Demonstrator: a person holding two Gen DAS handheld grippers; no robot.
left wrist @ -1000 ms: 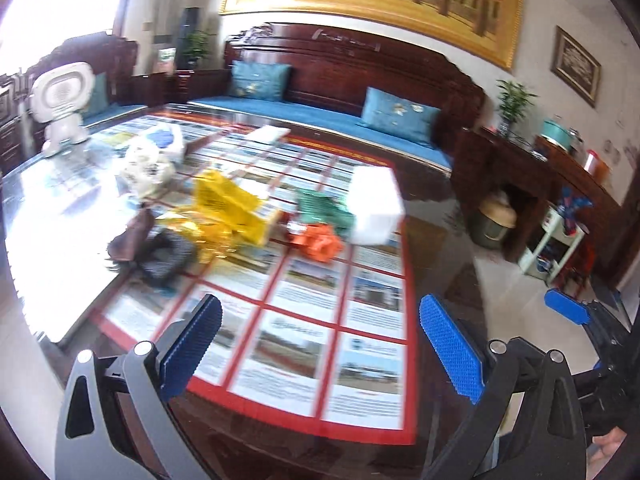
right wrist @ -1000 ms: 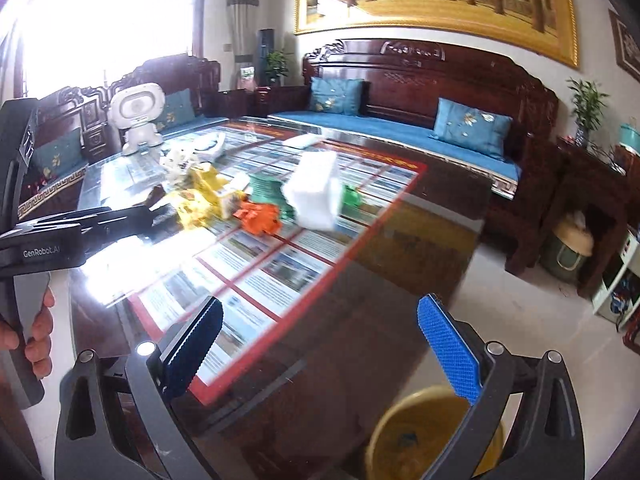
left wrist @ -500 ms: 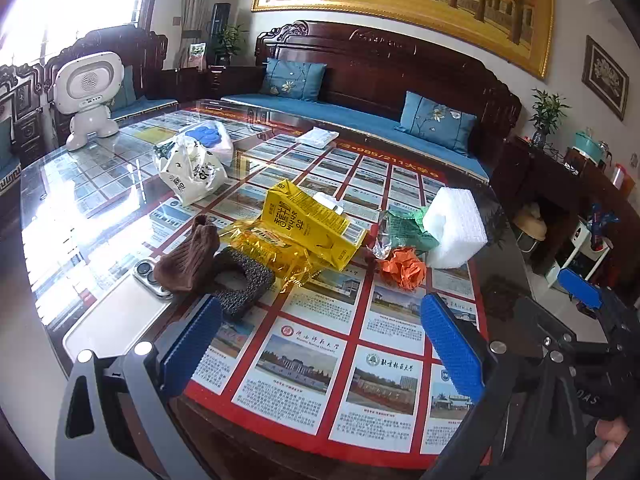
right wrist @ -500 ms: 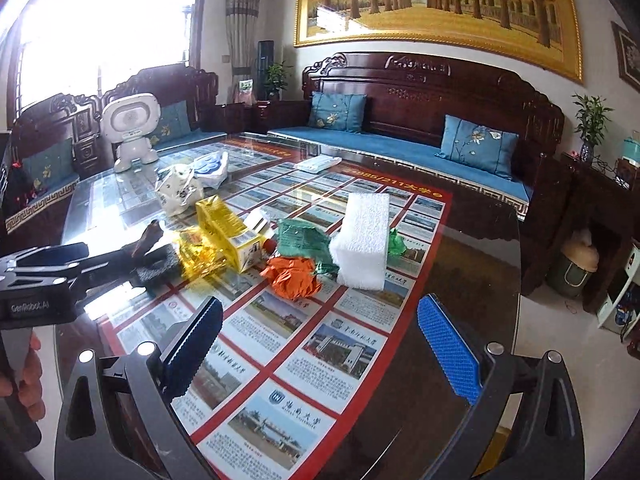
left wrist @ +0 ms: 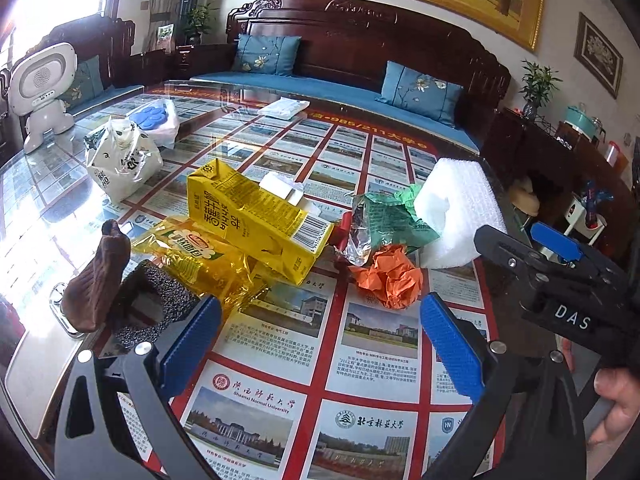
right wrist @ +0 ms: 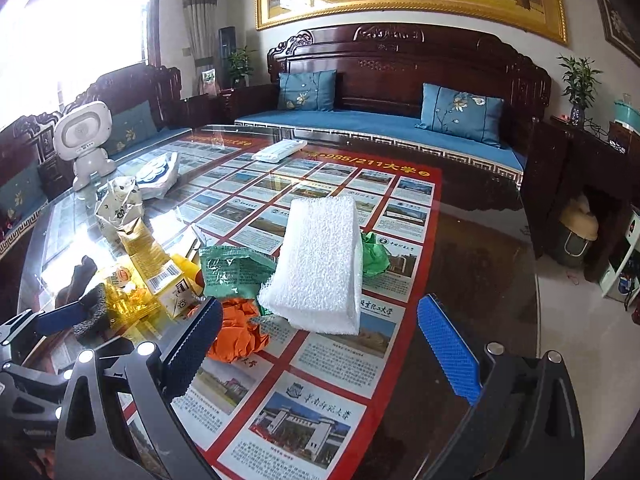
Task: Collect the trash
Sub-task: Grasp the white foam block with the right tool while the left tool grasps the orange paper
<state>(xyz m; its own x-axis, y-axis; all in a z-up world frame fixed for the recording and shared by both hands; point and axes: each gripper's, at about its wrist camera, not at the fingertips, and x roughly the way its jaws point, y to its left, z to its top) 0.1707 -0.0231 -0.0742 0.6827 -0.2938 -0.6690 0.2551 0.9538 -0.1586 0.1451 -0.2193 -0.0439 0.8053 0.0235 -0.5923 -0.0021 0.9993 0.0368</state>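
Trash lies in a heap on the glass table: a yellow carton (left wrist: 256,216), a yellow foil wrapper (left wrist: 200,260), a crumpled orange paper (left wrist: 390,276), a green foil packet (left wrist: 384,220), a white foam block (left wrist: 456,212), a black sponge (left wrist: 148,304) and a brown scrap (left wrist: 96,280). My left gripper (left wrist: 320,340) is open and empty just short of the heap. My right gripper (right wrist: 320,344) is open and empty, with the foam block (right wrist: 320,264) and orange paper (right wrist: 236,332) just ahead. The right gripper also shows in the left wrist view (left wrist: 556,244).
A white plastic bag (left wrist: 120,160), a bag with a blue item (left wrist: 156,120), a white packet (left wrist: 284,106) and a white robot toy (left wrist: 40,88) stand farther back. A sofa with blue cushions (right wrist: 380,128) lies beyond the table. The table's right edge (right wrist: 536,280) drops to the floor.
Both grippers have moved forward over the table toward the heap, which now looks much nearer. Both stay open.
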